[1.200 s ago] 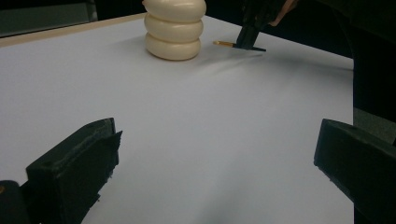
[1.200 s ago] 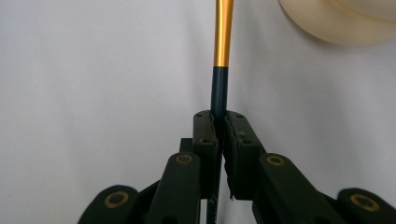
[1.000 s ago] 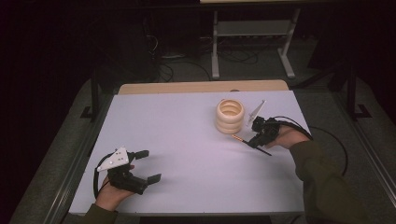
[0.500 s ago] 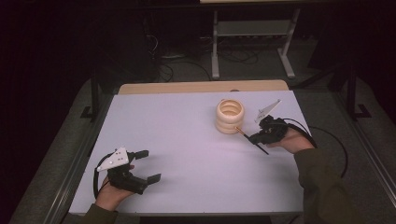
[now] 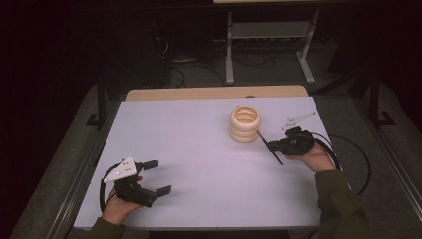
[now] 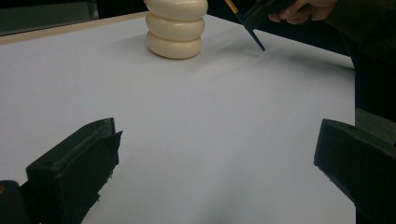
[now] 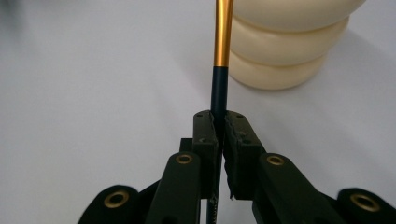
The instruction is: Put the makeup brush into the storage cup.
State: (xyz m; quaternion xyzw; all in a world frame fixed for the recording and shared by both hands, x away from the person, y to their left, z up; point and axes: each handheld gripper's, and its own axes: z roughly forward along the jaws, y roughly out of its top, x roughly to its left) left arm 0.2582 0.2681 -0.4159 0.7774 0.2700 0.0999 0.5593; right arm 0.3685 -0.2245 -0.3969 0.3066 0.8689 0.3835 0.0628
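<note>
A cream holder of three stacked rings [image 5: 245,123] stands upright on the white table [image 5: 189,134], right of its middle. Just right of it, my right gripper [image 5: 272,146] is shut on a thin stick [image 5: 269,148] with a dark blue shaft and an orange section. In the right gripper view the jaws [image 7: 222,122] pinch the blue shaft, and the orange part [image 7: 223,32] rises in front of the holder [image 7: 289,46]. My left gripper [image 5: 158,177] rests at the near left, open and empty. Its view shows the wide gap [image 6: 219,149], the holder [image 6: 176,25] and the stick [image 6: 248,27] far off.
A bare wooden strip [image 5: 214,92] runs along the table's far edge. Behind it, on the dark floor, stand a metal frame [image 5: 268,45] and loose cables. The right gripper's cable [image 5: 359,160] loops over the table's right edge.
My right gripper has drifted to the right, away from the ring holder, taking the stick with it. The left gripper has stayed where it was.
</note>
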